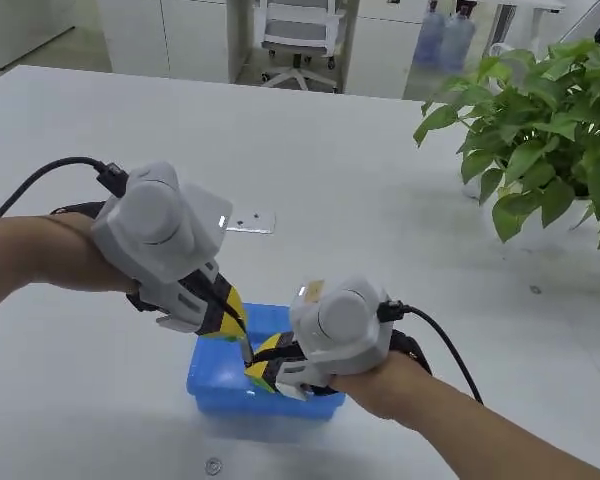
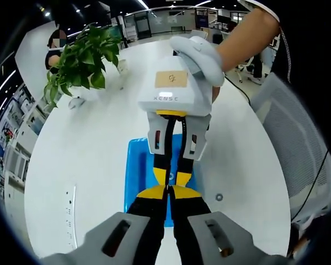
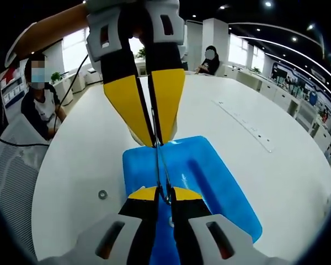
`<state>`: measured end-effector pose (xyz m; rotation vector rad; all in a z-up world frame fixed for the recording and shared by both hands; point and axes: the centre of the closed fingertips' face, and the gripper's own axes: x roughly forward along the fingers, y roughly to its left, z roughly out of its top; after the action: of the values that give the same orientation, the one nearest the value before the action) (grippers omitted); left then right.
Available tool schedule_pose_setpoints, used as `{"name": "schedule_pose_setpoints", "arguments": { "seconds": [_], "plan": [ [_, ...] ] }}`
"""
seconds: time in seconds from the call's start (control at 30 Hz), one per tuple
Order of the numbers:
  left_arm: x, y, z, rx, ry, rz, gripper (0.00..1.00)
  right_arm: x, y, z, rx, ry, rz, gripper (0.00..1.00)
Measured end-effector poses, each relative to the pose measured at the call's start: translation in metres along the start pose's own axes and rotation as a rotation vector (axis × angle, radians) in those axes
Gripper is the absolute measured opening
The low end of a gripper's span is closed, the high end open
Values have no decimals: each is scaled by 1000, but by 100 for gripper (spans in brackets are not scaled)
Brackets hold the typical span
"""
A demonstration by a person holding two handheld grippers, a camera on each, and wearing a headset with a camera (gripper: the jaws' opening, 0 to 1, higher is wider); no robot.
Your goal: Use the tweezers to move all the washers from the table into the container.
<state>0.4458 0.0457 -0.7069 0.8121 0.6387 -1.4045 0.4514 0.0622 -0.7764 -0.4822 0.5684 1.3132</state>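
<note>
1. Right gripper (image 1: pixel 262 365) sits closest to the headset, low over the near edge of a blue container (image 1: pixel 215 395), with the person's right hand wrapped around its body.
2. Its own view shows the yellow-tipped jaws pressed together on the near end of the tweezers (image 3: pixel 158 165).
3. Left gripper (image 1: pixel 240 335) comes in from the other side, tilted downward, so the 2 sets of tips meet nose to nose above the container.
4. From the right gripper view, the left gripper's yellow jaws stand almost closed, with only a thin slit between them, and the far end of the tweezers runs into that slit.
5. The tweezers' 2 thin legs lie slightly apart along their middle and span the short gap between the grippers. Nothing can be seen pinched in them, though their far tips are hidden.
6. 1 washer (image 1: pixel 213 465) lies flat on the white table (image 1: pixel 360 200), just outside the container on the person's side and clear of both grippers.
7. The container's floor is too hidden by the jaws to tell whether washers lie inside.
8. Farther off, a pale ruler-like strip (image 1: pixel 250 222) lies on the table, and a leafy plant (image 1: pixel 540 130) stands at the right.
</note>
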Motion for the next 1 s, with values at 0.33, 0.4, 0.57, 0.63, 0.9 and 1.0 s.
{"name": "schedule_pose_setpoints", "arguments": {
  "seconds": [0.33, 0.4, 0.57, 0.63, 0.9, 1.0],
  "plan": [
    [0, -1, 0, -2, 4, -1, 6, 0, -1, -1, 11, -1, -1, 11],
    [0, -2, 1, 0, 4, -2, 6, 0, -1, 0, 9, -2, 0, 11],
    [-3, -4, 4, 5, 7, 0, 6, -2, 1, 3, 2, -8, -3, 11],
    [-5, -5, 6, 6, 8, -1, 6, -4, 3, 4, 0, -12, -1, 11],
    [-13, -9, 11, 17, 12, 7, 6, -10, 6, 13, -9, -28, -7, 12],
    [-16, -11, 14, 25, 17, 10, 6, -14, 8, 17, -13, -38, -7, 12]
  ]
}}
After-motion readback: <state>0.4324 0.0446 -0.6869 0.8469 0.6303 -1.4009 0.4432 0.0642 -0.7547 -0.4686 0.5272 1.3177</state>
